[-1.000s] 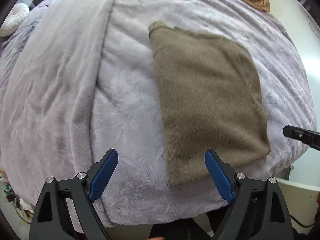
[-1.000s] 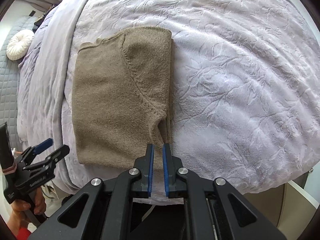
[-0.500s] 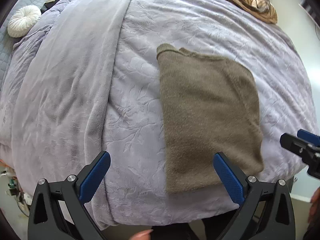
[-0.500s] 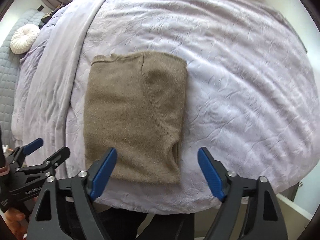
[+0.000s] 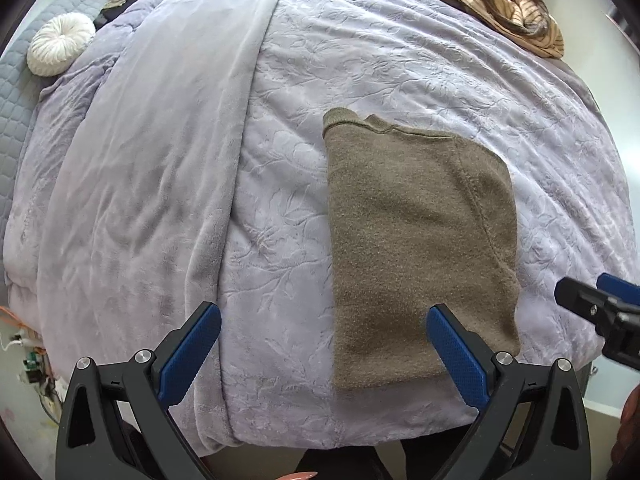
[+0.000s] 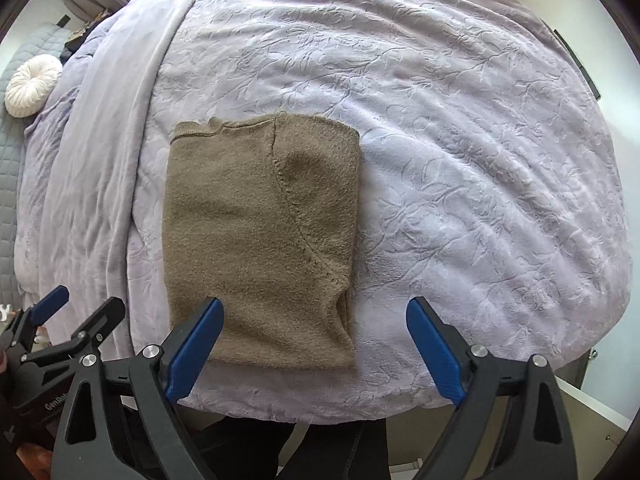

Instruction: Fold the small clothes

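Note:
An olive-brown knit sweater (image 5: 416, 232) (image 6: 256, 232) lies folded into a flat rectangle on the lavender embossed blanket (image 5: 360, 60) (image 6: 460, 160), close to the bed's near edge. My left gripper (image 5: 323, 314) hangs above the bed, pointing down, jaws wide open and empty; its right finger is over the sweater's near left part. My right gripper (image 6: 315, 304) is also wide open and empty, hanging over the sweater's near right corner. Each gripper shows in the other's view: the right gripper (image 5: 600, 308) at the right edge, the left gripper (image 6: 76, 320) at lower left.
A smooth lilac cover (image 5: 152, 160) is folded over the bed's left side. A round white cushion (image 5: 60, 50) (image 6: 32, 86) sits far left. A striped tan garment (image 5: 516, 12) lies at the far right corner. The bed's edge drops off just below the sweater.
My right gripper went from shut at the sweater's near right corner to wide open, letting it go. Both grippers rose away from the bed. The left jaws widened slightly.

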Available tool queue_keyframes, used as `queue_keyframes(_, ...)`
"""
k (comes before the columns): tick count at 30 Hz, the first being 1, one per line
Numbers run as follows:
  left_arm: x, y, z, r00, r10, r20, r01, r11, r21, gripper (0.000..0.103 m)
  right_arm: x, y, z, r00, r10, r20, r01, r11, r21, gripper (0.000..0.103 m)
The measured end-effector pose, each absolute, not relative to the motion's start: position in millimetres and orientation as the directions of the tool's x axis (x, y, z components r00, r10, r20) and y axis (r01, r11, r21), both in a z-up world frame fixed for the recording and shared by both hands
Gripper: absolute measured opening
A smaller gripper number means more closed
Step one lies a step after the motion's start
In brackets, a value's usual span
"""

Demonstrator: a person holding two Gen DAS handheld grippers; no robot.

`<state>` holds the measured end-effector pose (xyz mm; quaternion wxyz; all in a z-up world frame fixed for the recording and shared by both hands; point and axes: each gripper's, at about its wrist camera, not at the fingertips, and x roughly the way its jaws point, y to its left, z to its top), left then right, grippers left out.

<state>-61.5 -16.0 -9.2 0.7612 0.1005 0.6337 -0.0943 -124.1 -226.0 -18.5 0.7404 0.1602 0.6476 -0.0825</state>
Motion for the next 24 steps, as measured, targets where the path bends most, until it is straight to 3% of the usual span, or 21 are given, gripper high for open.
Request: queue_keyframes(24,-55.6,-12.7,-14.4,0.143,-0.010,-0.990,0.244,0.969,0.026,0.103,-119.6,-216.8,-25.9,0.121,0.072,-0.990,0.303,0.947,0.106,0.094)
